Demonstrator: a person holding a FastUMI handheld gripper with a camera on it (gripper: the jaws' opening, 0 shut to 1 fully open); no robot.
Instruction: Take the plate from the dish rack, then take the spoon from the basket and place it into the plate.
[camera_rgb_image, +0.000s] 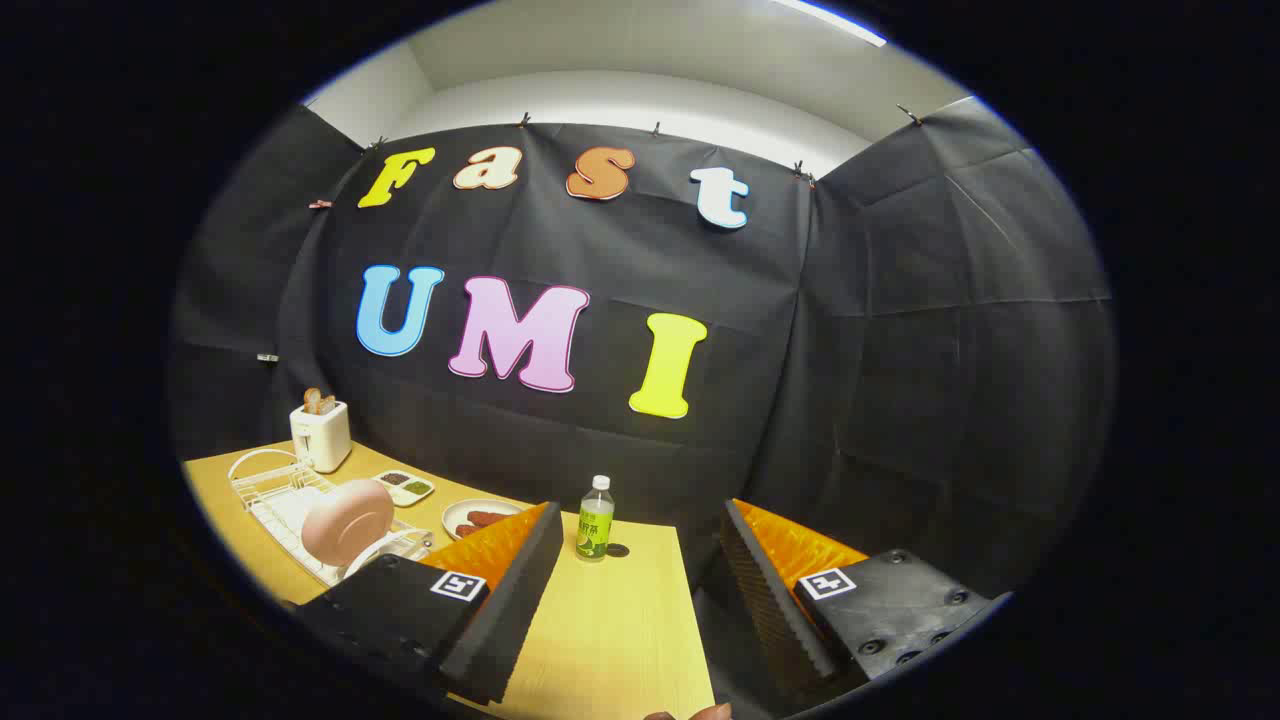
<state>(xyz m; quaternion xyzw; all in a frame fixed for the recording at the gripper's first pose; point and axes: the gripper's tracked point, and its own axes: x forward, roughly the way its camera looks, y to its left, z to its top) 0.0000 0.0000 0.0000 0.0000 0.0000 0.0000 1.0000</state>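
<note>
1. Right now the gripper (640, 590) hangs over the near part of the table (620, 640), fingers spread wide w/ nothing between them.
2. Pink plate (347, 520) stands on edge in the white wire dish rack (270, 490), at the table's left side, just beyond the left finger (500, 600).
3. Rack also holds smth white under the plate (can't tell what).
4. White toaster (321, 435) w/ bread slices in its slots sits at the far left corner, behind the rack.
5. Small tray (404, 486) w/ dark and green fillings lies just right of the rack, toward the back edge.
6. Round white dish (478, 518) w/ reddish pieces sits next to it, partly behind the left finger's tip.
7. Bottle (595, 520) w/ green label and white cap stands upright at the far edge, between the fingers and beyond them; a small dark disc (617, 550) lies just right of its base.
8. Right finger (780, 590) hangs past the table's right edge.
</note>
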